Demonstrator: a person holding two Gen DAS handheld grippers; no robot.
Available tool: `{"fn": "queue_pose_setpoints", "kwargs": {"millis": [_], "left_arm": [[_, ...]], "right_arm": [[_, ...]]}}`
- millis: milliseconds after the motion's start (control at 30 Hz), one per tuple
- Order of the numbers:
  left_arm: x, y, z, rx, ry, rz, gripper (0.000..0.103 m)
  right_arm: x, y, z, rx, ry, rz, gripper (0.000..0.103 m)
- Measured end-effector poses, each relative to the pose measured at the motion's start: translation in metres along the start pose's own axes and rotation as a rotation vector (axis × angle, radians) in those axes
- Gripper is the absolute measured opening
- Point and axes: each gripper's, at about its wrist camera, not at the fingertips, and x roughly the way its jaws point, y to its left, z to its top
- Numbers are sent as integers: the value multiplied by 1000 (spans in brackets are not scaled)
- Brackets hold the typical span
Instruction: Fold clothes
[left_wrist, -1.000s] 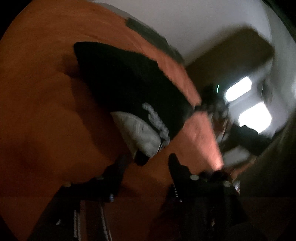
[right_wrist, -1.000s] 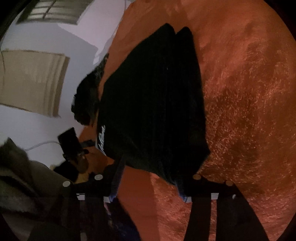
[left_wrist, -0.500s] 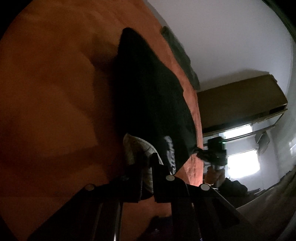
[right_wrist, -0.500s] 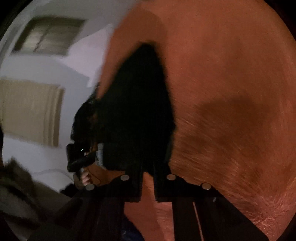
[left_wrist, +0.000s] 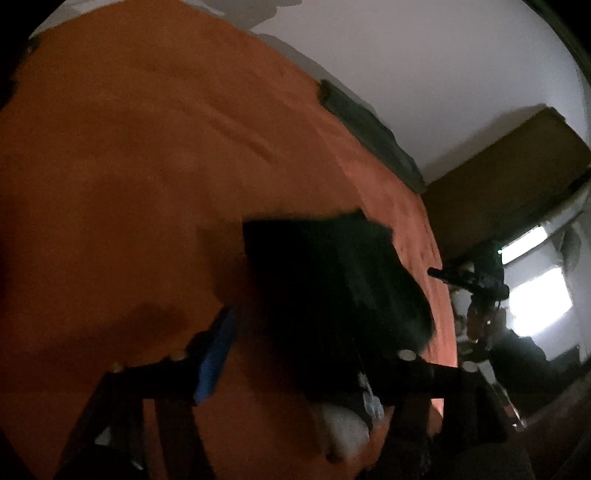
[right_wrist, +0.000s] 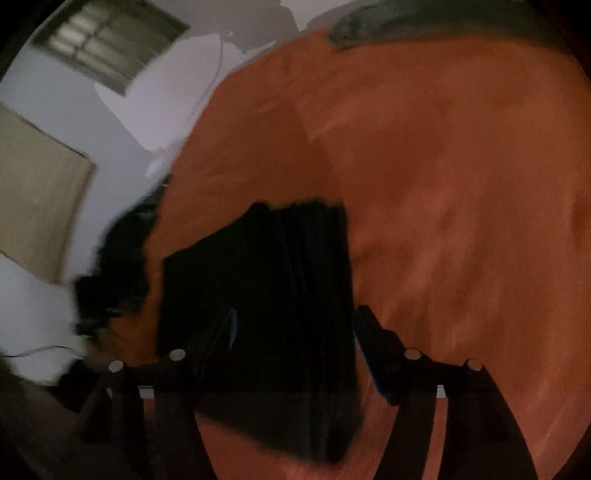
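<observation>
- Orange bed cover (right_wrist: 461, 192): cloth, matt, soft nap with a faint brushed grain; shallow creases show in the left wrist view.
- Black garment (right_wrist: 266, 295): cloth, matt and very dark; fine lengthwise ribs or folds show faintly in the right wrist view.
- Pale patch (left_wrist: 345, 430) on the garment's near edge: whitish, cloth-like, dull.
- Right gripper (right_wrist: 295, 332): matt black fingers, plastic by the look; small bright metal-looking screw heads.
- Left gripper (left_wrist: 310, 347): same matt black; blue finger pad (left_wrist: 216, 356), dull finish.
- Wall (left_wrist: 424, 74): smooth, matt, pale.
</observation>
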Motion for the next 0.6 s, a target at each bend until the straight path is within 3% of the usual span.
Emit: {"fn": "queue_pose_setpoints", "kwargs": {"millis": [100,167,200,233,267,333,433,567,600], "left_arm": [[29,0,17,-29,3,45,65],[45,-1,24,-42,6,75,55],[52,-4,25,-36,9,86,24],[52,-8,25,-22,-1,89,7],[49,-13,25,-4,-17,89,7],[42,-22,25,30,-48,88,7],[32,-36,25,82,-96,87,7],[3,-75,32,181,-166,-62,7],[0,-82,33,229,-183,-41,7]], "right_arm": [[39,11,27,-57,-5,-81,65],[63,15,41,-62,4,-117,63],[71,15,44,-60,7,-126,60],[79,14,45,-62,10,-132,47],[85,14,46,-70,15,-143,28],[91,16,47,-88,16,-171,4],[81,15,45,-73,-41,-174,4],[45,18,40,-26,-163,-144,4],[42,17,40,-17,-174,-141,4]]}}
